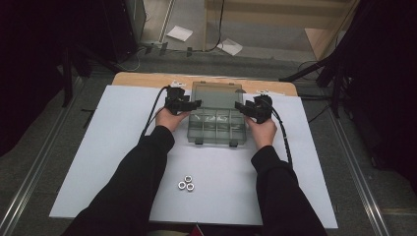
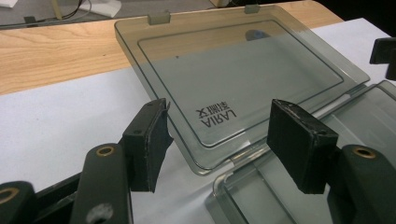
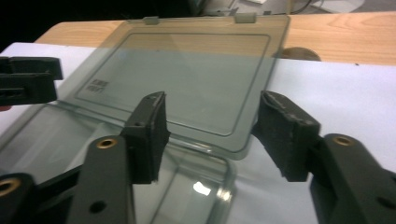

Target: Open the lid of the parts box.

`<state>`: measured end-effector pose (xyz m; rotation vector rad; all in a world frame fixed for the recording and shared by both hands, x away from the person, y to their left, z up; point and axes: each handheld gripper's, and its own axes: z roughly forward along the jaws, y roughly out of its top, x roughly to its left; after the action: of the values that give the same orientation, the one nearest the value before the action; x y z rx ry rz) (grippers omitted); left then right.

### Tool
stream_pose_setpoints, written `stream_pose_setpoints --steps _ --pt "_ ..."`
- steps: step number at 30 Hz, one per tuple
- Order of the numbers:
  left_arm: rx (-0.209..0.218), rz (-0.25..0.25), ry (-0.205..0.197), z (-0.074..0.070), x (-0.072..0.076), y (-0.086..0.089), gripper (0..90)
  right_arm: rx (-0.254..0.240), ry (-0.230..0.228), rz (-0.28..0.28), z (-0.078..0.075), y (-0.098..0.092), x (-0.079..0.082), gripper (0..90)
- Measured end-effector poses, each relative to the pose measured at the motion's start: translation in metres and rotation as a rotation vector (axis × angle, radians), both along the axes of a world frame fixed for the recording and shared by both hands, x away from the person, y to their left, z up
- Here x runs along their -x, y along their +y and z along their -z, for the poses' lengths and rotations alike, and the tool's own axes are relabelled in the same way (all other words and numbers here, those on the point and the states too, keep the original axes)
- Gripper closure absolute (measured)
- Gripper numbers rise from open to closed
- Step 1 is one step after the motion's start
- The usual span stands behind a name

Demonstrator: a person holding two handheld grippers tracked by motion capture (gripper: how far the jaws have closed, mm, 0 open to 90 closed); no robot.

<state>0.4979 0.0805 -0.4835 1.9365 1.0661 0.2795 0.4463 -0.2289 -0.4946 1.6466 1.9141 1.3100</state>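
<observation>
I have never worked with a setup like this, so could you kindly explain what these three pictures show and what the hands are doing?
A person sits at a table and holds a black two-jaw gripper in each hand. The high view looks down from above: the left gripper and right gripper sit at either side of a clear compartment box. Its lid is swung open and lies flat behind it on the white board. Three metal nuts lie closer to the person.

The other two pictures come from cameras riding on the grippers, looking along their jaws. In the left gripper view the lid lies beyond the open jaws; the right gripper view shows the same from the other side. Both grippers are open and hold nothing.
</observation>
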Motion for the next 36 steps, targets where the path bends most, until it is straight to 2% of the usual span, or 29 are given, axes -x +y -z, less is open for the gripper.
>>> stream_pose_setpoints --steps 5,10,15,19,21,26,28,29,32,36 --pt "-0.003 0.031 0.025 -0.009 0.004 0.003 37.6 -0.001 0.003 -0.041 -0.008 0.002 0.007 37.0" --pt "-0.039 0.073 0.013 -0.018 0.011 0.005 37.6 0.013 0.001 -0.058 -0.013 0.003 0.016 34.9" --pt "-0.017 0.096 0.021 -0.026 0.017 0.008 37.6 0.006 0.002 -0.083 -0.018 0.003 0.026 33.2" --pt "-0.031 0.129 0.01 -0.033 0.025 0.009 37.6 0.002 -0.003 -0.1 -0.021 0.003 0.033 32.8" --pt "-0.02 0.14 0.008 -0.035 0.028 0.011 37.6 0.017 0.004 -0.117 -0.023 0.004 0.036 32.4" --pt "-0.021 0.173 0.005 -0.04 0.036 0.017 37.5 0.012 -0.008 -0.151 -0.027 0.007 0.047 32.2" --pt "-0.011 0.203 0.025 -0.04 0.039 0.02 37.5 0.004 -0.01 -0.169 -0.029 0.009 0.053 32.2" --pt "-0.014 0.217 0.028 -0.04 0.039 0.021 37.5 0.007 -0.013 -0.173 -0.03 0.01 0.054 32.2" --pt "-0.058 0.247 0.019 -0.042 0.046 0.022 37.5 0.003 -0.01 -0.194 -0.032 0.013 0.058 32.1" --pt "-0.043 0.272 0.037 -0.043 0.054 0.026 37.5 0.007 -0.002 -0.227 -0.031 0.019 0.065 31.8"
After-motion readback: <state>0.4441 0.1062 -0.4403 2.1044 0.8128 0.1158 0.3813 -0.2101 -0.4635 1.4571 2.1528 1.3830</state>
